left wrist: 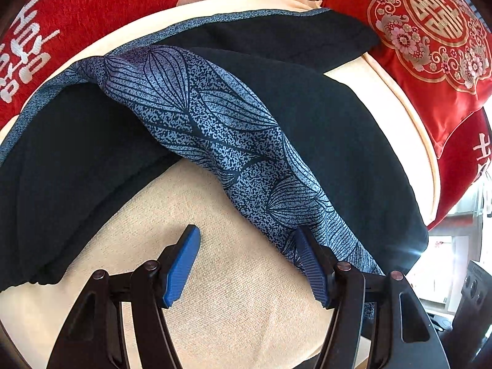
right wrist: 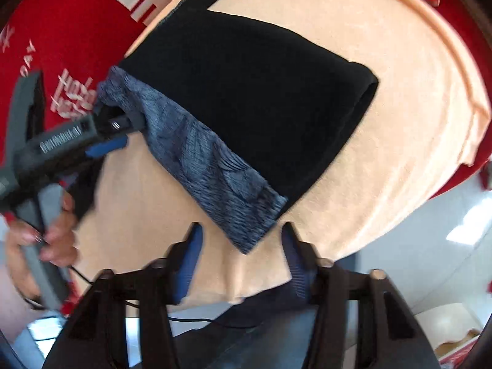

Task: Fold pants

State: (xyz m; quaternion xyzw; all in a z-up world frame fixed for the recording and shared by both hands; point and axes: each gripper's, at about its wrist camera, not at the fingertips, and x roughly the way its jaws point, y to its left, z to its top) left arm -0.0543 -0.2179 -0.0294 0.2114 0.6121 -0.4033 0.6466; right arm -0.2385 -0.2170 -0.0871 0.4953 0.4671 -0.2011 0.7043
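Black pants [right wrist: 261, 98], blurred, edges hidden

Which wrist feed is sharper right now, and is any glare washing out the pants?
Left wrist view: sharp, the leaf print on the pants is crisp; a blown-out window glares at the right edge, off the fabric. Right wrist view: motion-smeared, pants print and right tongs soft. Both are fisheye-bent at the rim.

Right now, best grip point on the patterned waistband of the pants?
Probably the near free corner of the patterned waistband, reached from the sofa's front edge. It lies flat on the beige sofa cover, just ahead of the right gripper, whose open jaws hold nothing. The far end lies close by the left gripper.
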